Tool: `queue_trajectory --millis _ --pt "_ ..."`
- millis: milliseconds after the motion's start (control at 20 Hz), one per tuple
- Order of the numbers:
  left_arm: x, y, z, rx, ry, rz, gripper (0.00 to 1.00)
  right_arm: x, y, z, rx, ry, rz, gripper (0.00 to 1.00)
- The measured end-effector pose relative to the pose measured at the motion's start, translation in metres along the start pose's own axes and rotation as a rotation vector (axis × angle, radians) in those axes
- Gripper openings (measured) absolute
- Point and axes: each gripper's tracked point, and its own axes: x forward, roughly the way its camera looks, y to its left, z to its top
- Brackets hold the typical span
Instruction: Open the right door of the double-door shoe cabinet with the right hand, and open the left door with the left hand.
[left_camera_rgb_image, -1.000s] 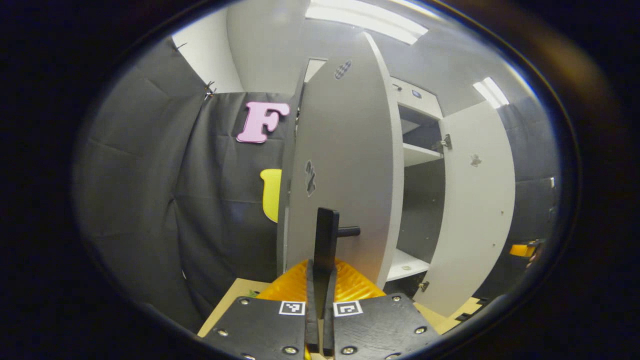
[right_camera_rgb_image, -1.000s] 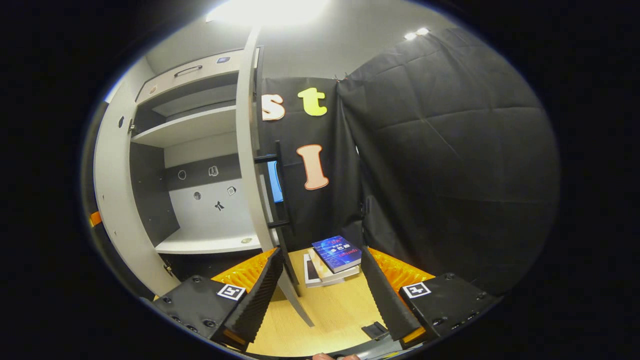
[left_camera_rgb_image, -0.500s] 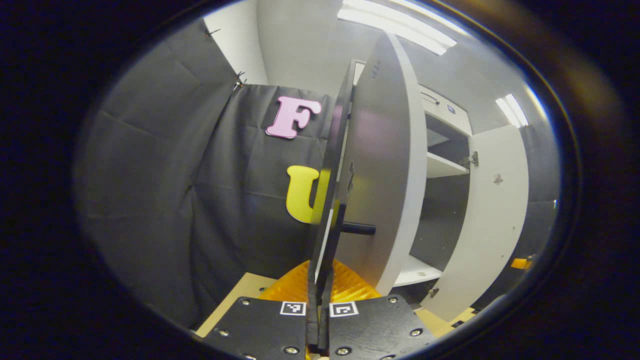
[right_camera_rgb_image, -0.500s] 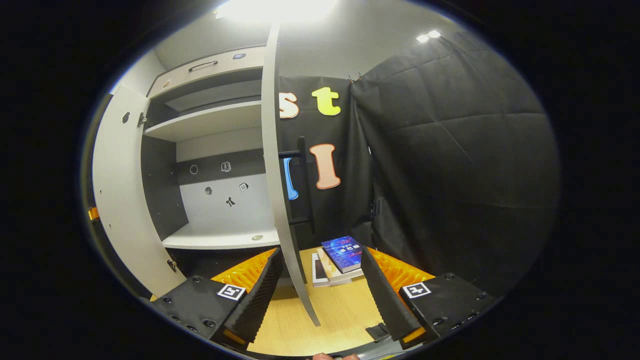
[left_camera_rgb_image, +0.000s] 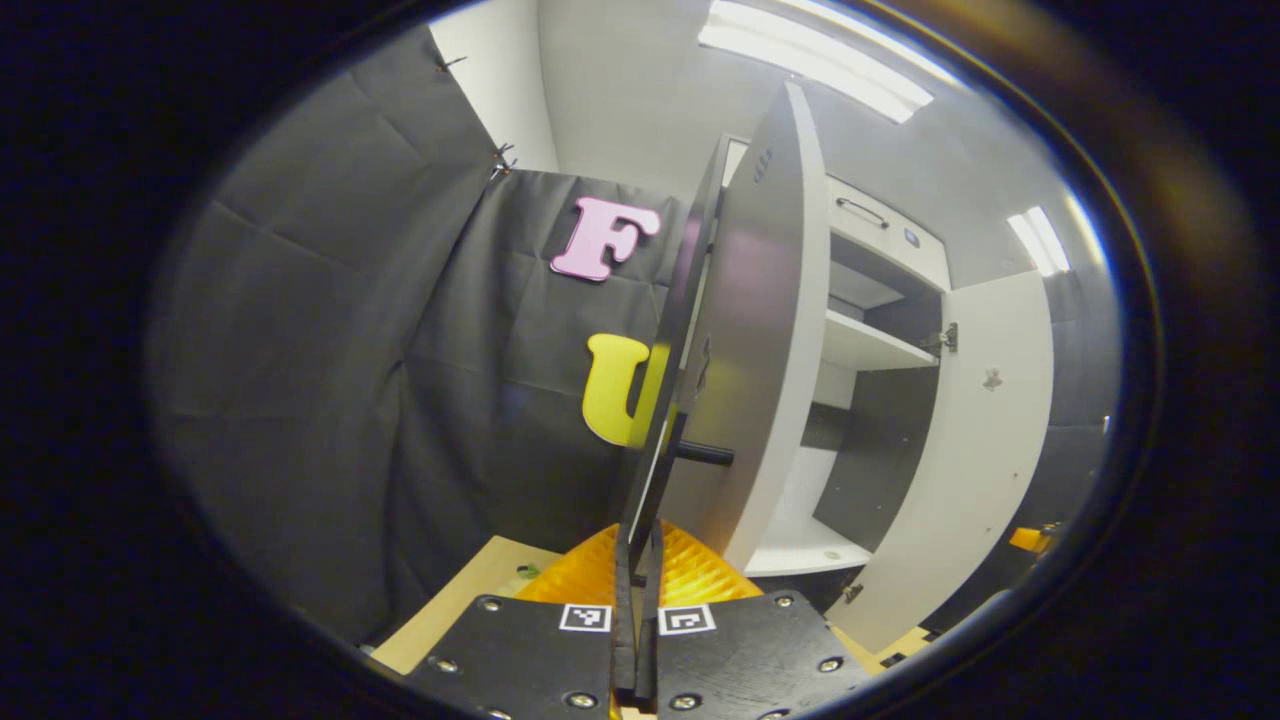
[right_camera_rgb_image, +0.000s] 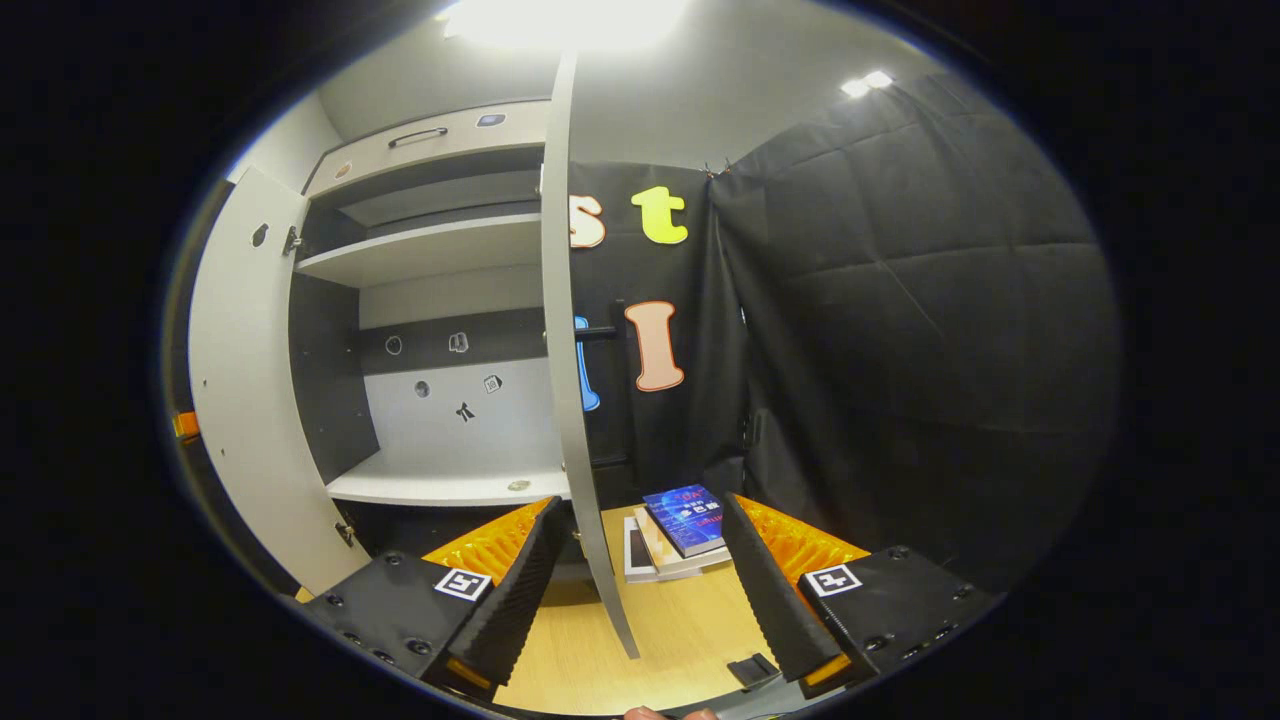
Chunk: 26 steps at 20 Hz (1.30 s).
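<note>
The grey shoe cabinet (right_camera_rgb_image: 440, 250) stands with both doors swung out and its shelves bare. In the left gripper view the left door (left_camera_rgb_image: 760, 330) is seen nearly edge-on, and my left gripper (left_camera_rgb_image: 640, 570) is shut on its black bar handle (left_camera_rgb_image: 668, 380). The right door (left_camera_rgb_image: 960, 450) stands wide open beyond it. In the right gripper view the right door (right_camera_rgb_image: 562, 380) is edge-on between the fingers (right_camera_rgb_image: 520, 580) of my open right gripper (right_camera_rgb_image: 640, 590), untouched. Its black handle (right_camera_rgb_image: 618, 330) is on the far side. The left door (right_camera_rgb_image: 240, 380) stands open at the left.
A small stack of books (right_camera_rgb_image: 685, 520) lies on the wooden floor (right_camera_rgb_image: 680, 630) behind the right door. Black cloth walls close in on both sides. An orange part of the other gripper (left_camera_rgb_image: 1030, 538) peeks past the right door.
The left door has swung further outward with my left gripper still shut on its handle. The right gripper has shifted slightly, so the right door now appears edge-on.
</note>
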Motion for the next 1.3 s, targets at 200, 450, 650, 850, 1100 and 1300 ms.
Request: queue_trajectory --millis 200,450,650,850,1100,1300 --pt "-0.031 -0.003 0.022 0.112 -0.064 0.076 0.00 0.000 0.003 -0.002 0.012 -0.012 0.038 0.98" --pt "-0.051 -0.047 0.036 0.186 -0.168 0.045 0.10 -0.008 0.009 0.002 0.022 -0.017 0.123 0.98" --pt "-0.061 -0.081 0.032 0.085 -0.193 -0.018 0.80 -0.009 0.010 0.003 0.018 -0.008 0.179 0.98" --pt "-0.059 -0.087 0.004 0.126 -0.154 0.000 0.98 -0.022 0.032 -0.017 0.011 0.024 0.211 0.98" --pt "-0.059 -0.087 -0.036 0.149 -0.085 0.056 0.99 -0.036 0.032 -0.035 -0.044 0.049 0.195 0.98" --pt "-0.049 -0.087 -0.046 0.172 -0.061 0.054 1.00 -0.035 0.033 -0.035 -0.013 0.067 0.195 0.98"
